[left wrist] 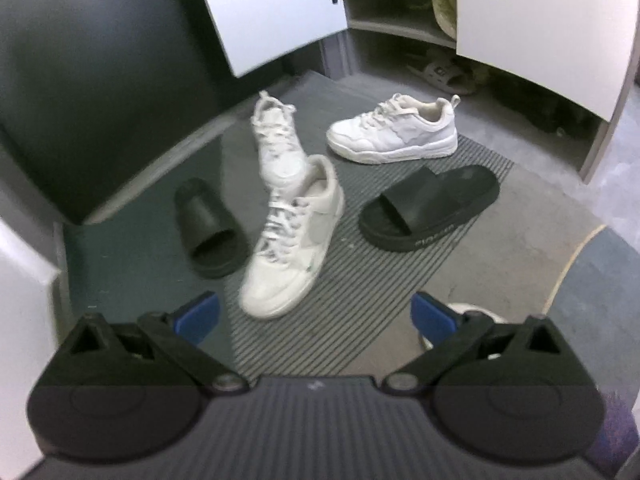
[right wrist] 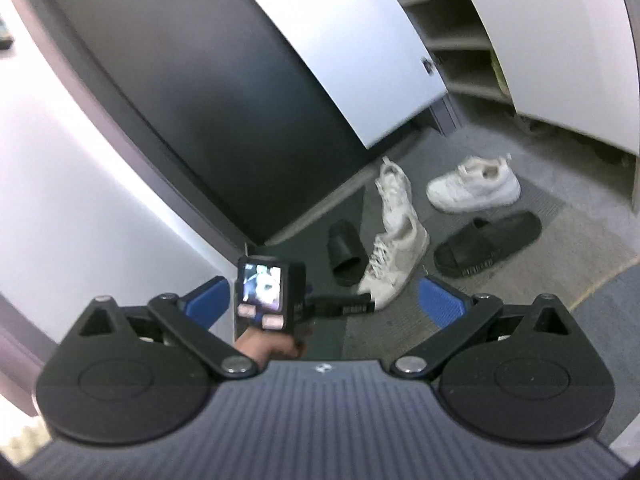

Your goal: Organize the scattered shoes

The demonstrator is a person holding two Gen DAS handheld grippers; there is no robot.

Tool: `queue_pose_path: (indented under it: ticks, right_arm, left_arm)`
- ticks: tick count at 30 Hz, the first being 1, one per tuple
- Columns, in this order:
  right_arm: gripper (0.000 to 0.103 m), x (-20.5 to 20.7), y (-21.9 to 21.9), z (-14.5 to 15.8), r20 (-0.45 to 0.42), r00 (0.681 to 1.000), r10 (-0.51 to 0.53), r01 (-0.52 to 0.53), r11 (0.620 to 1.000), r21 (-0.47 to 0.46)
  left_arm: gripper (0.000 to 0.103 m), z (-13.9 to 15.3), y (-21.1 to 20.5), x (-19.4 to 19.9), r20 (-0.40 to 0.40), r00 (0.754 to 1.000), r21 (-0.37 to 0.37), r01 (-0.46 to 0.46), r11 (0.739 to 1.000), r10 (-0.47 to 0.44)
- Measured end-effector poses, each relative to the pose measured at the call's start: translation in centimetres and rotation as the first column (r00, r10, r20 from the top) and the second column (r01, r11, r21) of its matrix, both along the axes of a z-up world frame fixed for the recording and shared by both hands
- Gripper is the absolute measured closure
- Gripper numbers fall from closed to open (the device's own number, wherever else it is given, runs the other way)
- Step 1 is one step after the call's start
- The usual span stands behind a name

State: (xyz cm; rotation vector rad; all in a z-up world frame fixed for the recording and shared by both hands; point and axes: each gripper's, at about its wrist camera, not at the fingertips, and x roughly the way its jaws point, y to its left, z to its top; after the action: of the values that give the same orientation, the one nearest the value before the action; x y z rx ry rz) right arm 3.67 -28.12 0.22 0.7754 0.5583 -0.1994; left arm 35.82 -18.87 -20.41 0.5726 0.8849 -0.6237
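Grey floor (left wrist: 500, 240) w/ ribbed doormat (left wrist: 360, 280). Dark wall (left wrist: 100, 100) on left. White shoe cabinet (left wrist: 392, 28) at back, both doors (left wrist: 272, 8) open, shelves visible. Dim indoor light.

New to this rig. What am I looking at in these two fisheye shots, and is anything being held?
No robot here: a person carries a hand-held gripper in each hand, each with a forward-looking camera. The left view shows the left hand-held gripper, blue pads apart, empty. The right view shows the right hand-held gripper, also open and empty, with the left unit and the person's hand ahead of it. On the floor: three white sneakers, the first two overlapping, and two black slides. Behind them stands an open shoe cabinet.
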Motion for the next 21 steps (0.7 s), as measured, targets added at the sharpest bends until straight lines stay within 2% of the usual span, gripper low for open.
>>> queue_pose_path:
  ticks: [4, 6, 8, 10, 14, 21]
  right_arm:
    - [0.0, 2.0, -1.6, -2.5, -0.104, 0.994, -0.039, 0.047, 0.995, 0.083]
    - [0.0, 3.7, -2.4, -4.3, -0.179, 0.983, -0.052, 0.077, 0.988, 0.136]
    - [0.0, 4.6, -2.4, -5.2, -0.211, 0.976, -0.051, 0.086, 0.984, 0.156]
    - [0.0, 6.2, -2.2, -6.4, -0.245, 0.969, -0.038, 0.086, 0.979, 0.186]
    - [0.0, 9.4, -1.5, -8.3, -0.279, 0.96, 0.02, 0.052, 0.967, 0.248]
    - [0.0, 14.0, -0.9, -11.0, -0.347, 0.936, 0.06, 0.045, 0.957, 0.286]
  left_arm:
    - [0.0, -4.8, -2.2, 5.1, -0.017, 1.0, 0.012, 0.015, 1.0, -0.015]
    - [0.0, -6.8, -3.8, 6.8, 0.004, 0.999, 0.011, 0.034, 0.999, -0.034]
    - [0.0, -8.7, -4.9, 9.3, 0.057, 0.995, 0.032, 0.086, 0.996, -0.087]
    - [0.0, -10.6, -6.1, 10.9, 0.064, 0.989, 0.043, 0.132, 0.99, -0.135]
    - [0.0, -13.9, -7.9, 13.4, 0.024, 0.986, 0.05, 0.165, 0.985, -0.166]
    - [0.002, -18.7, -10.0, 16.4, -0.032, 0.991, 0.061, 0.135, 0.989, -0.133]
